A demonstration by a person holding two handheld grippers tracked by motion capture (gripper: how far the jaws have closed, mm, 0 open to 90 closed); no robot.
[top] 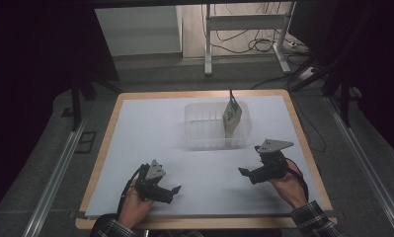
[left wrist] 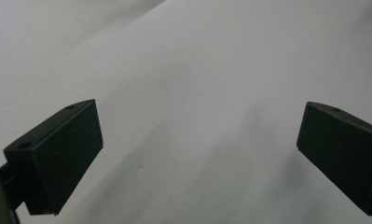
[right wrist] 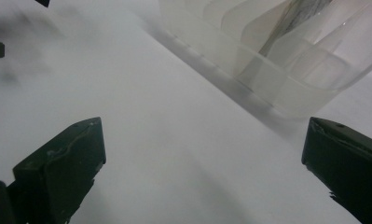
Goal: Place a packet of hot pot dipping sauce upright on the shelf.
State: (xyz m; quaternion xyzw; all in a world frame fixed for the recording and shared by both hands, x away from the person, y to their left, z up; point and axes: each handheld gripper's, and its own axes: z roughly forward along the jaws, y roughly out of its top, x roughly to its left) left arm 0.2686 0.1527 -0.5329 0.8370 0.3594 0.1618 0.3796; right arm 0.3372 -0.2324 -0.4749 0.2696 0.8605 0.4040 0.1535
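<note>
Both hands held wide-open tools low over the white sheet (top: pixel 150 128), the left gripper (top: pixel 171 189) and right gripper (top: pixel 245 172), with a clear tub (top: pixel 199 129) holding a packet (top: pixel 232 117) ahead of the right one

No legible text (packet (top: pixel 232 116) blurred)

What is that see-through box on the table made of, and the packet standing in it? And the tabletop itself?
The box looks like thin clear plastic: translucent, slightly glossy walls you can see through. The packet seems to be printed film or paper, too small to tell which. The table shows a pale wood-look edge, under a matte white sheet, perhaps paper or plastic.
</note>
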